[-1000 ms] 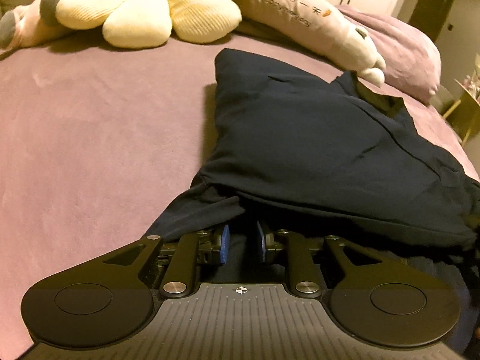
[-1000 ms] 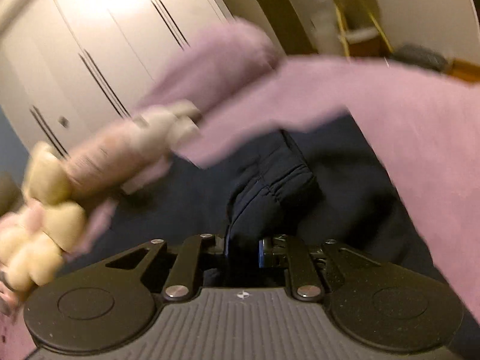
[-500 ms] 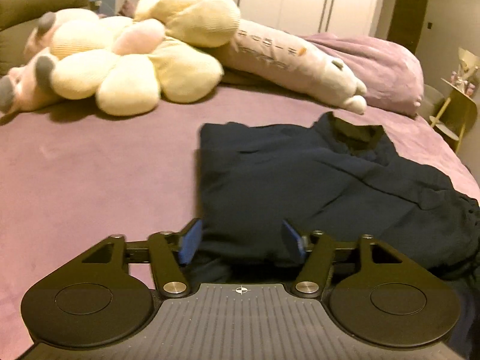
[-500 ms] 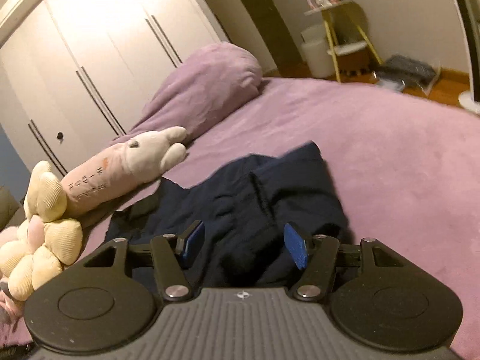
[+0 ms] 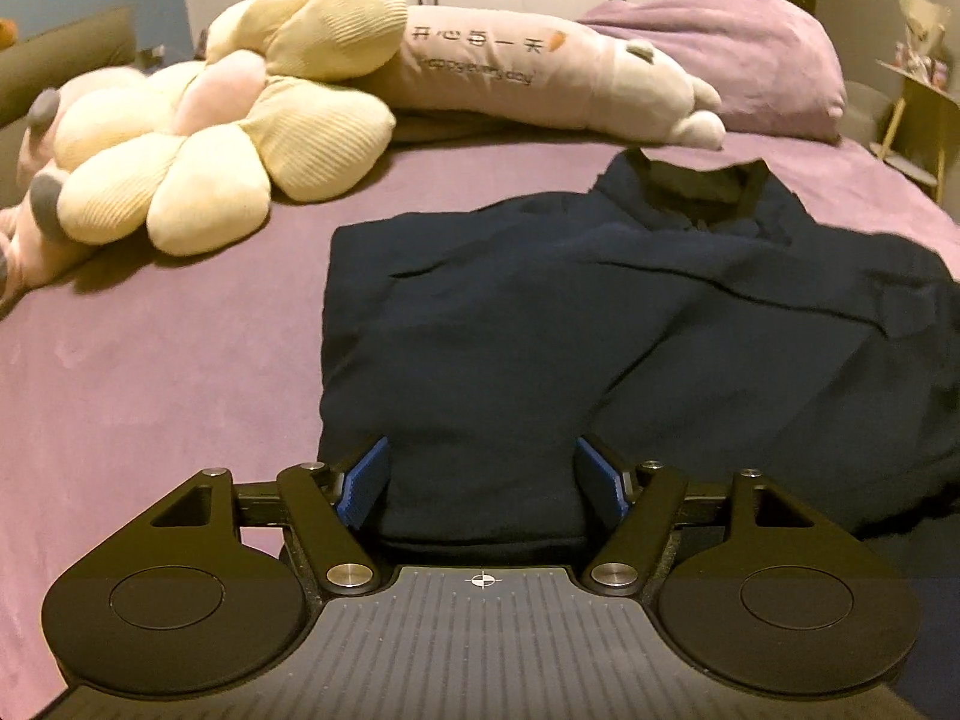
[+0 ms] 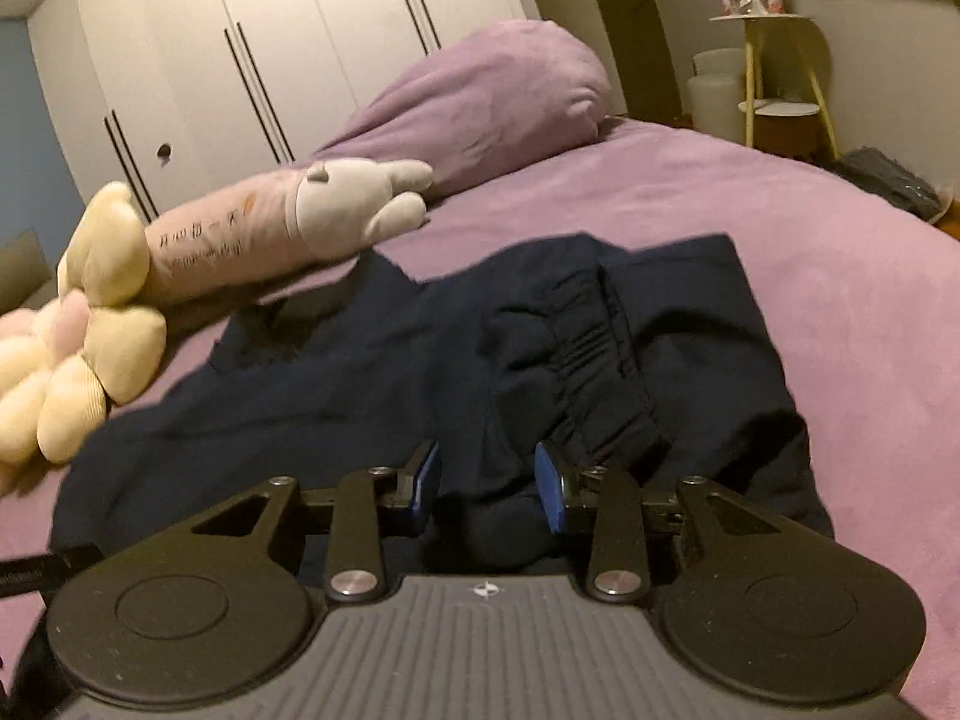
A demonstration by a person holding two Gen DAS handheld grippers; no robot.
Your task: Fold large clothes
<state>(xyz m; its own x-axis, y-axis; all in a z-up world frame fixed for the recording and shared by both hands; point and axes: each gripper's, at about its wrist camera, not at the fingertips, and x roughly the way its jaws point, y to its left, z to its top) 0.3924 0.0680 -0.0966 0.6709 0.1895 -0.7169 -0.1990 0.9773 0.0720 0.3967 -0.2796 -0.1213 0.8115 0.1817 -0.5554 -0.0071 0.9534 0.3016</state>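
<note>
Left gripper (image 5: 482, 474) – wide, opening, over near hem of dark garment (image 5: 600, 324) | right gripper (image 6: 487, 483) – narrowing, cloth fold between pads, unpinched

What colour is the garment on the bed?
Dark navy garment, plain, no pattern; clearest in the left wrist view.

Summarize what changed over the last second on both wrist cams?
Both tools let go of the dark garment. The left tool, shut on a fold a second ago, has spread wide and is opening, cloth lying loose between its pads. The right tool released too, and is closing again over a bunched edge. The garment dropped flat, folded. Plush toys and bedspread unchanged.
</note>
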